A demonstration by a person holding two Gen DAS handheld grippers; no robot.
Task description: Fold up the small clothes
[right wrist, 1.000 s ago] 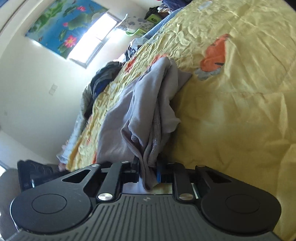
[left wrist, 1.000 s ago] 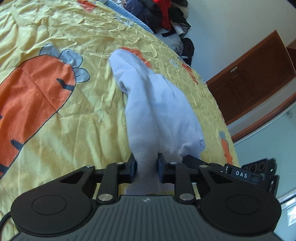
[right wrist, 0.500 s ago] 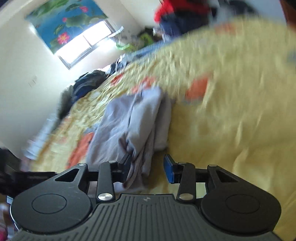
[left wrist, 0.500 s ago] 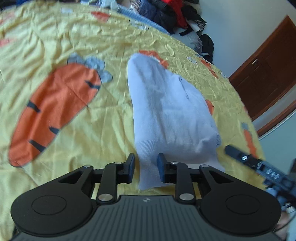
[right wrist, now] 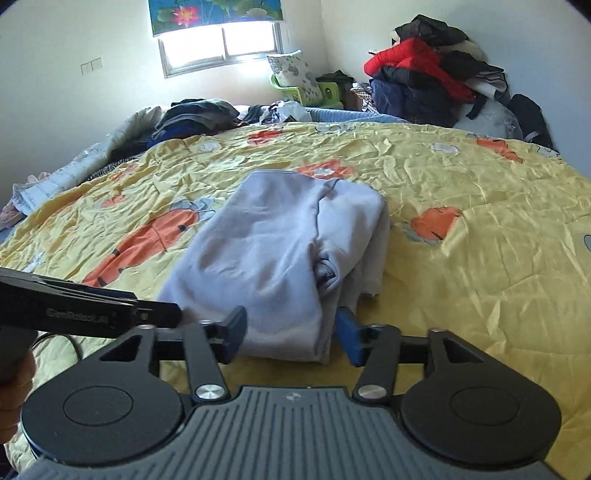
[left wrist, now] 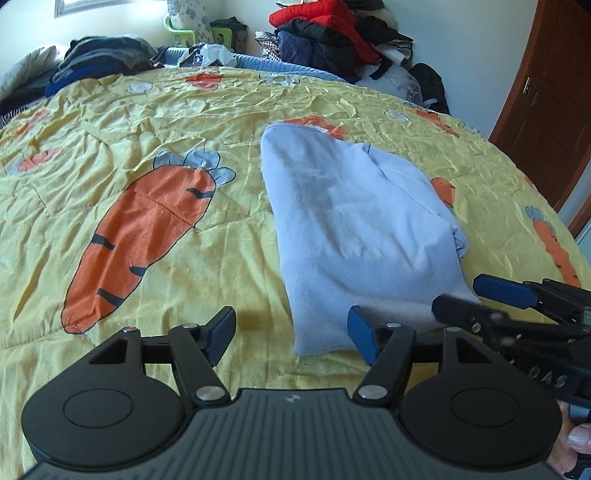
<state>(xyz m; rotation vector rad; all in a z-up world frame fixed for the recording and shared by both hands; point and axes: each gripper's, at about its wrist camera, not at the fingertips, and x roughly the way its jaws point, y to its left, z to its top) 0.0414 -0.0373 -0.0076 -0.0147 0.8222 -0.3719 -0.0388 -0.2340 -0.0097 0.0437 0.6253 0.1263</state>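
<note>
We see the light-blue garment [left wrist: 354, 229] lying folded into a long narrow bundle on the yellow carrot-print bedspread [left wrist: 110, 129], approx. mid-bed, its ribbed hem end nearest us and the far end reaching up toward a small orange carrot print. From the right wrist view the garment [right wrist: 273, 251] shows stacked layers w/ a loose fold and a darker inner patch along its right edge. Left tool [left wrist: 291, 332] sits just short of the hem, jaws spread apart; they have just been opening, and only the hem's left corner lies in the gap, pads not pressing on it. Right tool [right wrist: 290, 332] is likewise spread, jaws just been opening too; the hem end lies between the blue pads but neither clamps it, so the cloth rests free on the bed. In the left wrist view the right tool [left wrist: 484, 299] pokes in from the right edge beside the hem, w/ a bit of a hand below it at the corner. In the right wrist view the left tool comes in from the left, level w/ the hem. A big orange carrot print [left wrist: 144, 236] lies left of the garment. Further out: a pile of red and dark clothes [left wrist: 328, 33] at the far side, a brown door [left wrist: 550, 110] at right, a bright window [right wrist: 221, 40] under a flower blind.
</note>
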